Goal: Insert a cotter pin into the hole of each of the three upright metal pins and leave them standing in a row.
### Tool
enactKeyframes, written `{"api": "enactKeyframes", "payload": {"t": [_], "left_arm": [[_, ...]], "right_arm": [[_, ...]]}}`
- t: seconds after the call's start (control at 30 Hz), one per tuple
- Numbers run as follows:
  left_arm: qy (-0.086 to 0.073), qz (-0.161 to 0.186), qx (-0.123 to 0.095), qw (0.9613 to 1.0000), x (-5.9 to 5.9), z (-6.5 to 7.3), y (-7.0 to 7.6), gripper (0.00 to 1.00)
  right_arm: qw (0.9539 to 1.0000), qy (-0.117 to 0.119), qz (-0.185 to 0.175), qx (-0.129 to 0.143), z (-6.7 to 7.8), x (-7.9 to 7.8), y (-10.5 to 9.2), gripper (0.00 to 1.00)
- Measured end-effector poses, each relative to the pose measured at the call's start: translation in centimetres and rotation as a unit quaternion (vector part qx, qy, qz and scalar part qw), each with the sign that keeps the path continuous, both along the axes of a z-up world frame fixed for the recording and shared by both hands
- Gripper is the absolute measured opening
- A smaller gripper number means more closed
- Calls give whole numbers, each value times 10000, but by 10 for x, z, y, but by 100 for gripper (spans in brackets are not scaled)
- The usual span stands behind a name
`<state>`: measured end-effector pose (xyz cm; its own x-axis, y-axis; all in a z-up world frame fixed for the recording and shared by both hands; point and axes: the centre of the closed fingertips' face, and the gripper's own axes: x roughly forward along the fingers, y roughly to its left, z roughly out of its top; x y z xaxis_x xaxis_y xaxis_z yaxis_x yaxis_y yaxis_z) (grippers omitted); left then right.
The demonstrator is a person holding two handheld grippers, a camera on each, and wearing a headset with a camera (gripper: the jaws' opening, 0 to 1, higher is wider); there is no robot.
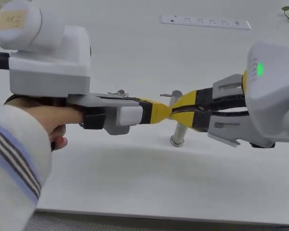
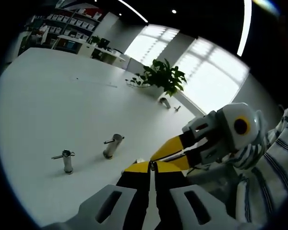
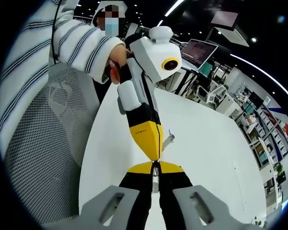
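My left gripper [image 1: 163,111] and right gripper [image 1: 177,111] meet tip to tip over the white table, both shut. A thin silver piece [image 3: 155,181], seemingly a cotter pin, sits between the right gripper's [image 3: 155,167] jaws. The left gripper's [image 2: 152,167] yellow tips touch its end; whether they pinch it is unclear. Just behind the tips stands an upright metal pin [image 1: 177,133] with a cotter pin [image 1: 167,95] through its top. In the left gripper view two upright pins [image 2: 67,161] [image 2: 112,146] each carry a cotter pin. Another pin top [image 1: 119,92] peeks over the left gripper.
A white power strip [image 1: 204,22] lies at the far edge of the table [image 1: 135,178]. A potted plant [image 2: 161,76] stands at the table's far end. The near table edge runs along the bottom of the head view. A mesh chair [image 3: 53,124] stands beside the person.
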<state>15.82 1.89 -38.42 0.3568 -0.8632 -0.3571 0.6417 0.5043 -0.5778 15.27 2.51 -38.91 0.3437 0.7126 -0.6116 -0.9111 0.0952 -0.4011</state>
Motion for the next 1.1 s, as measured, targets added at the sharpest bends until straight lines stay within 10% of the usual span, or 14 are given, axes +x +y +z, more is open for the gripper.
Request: {"api": "enactKeyframes", "payload": {"t": [0.2, 0.7, 1.1], "left_arm": [[-185, -84, 4, 9998, 0, 5, 0, 0], [-1198, -988, 582, 9862, -15, 12, -8, 0], [-1463, -1394, 888, 9753, -18, -3, 7, 0]], "right_arm": [[9998, 25, -184, 2, -1, 5, -6, 17], [9937, 907, -452, 487, -8, 3, -15, 10], [9905, 1263, -251, 474, -14, -12, -12, 3]]}}
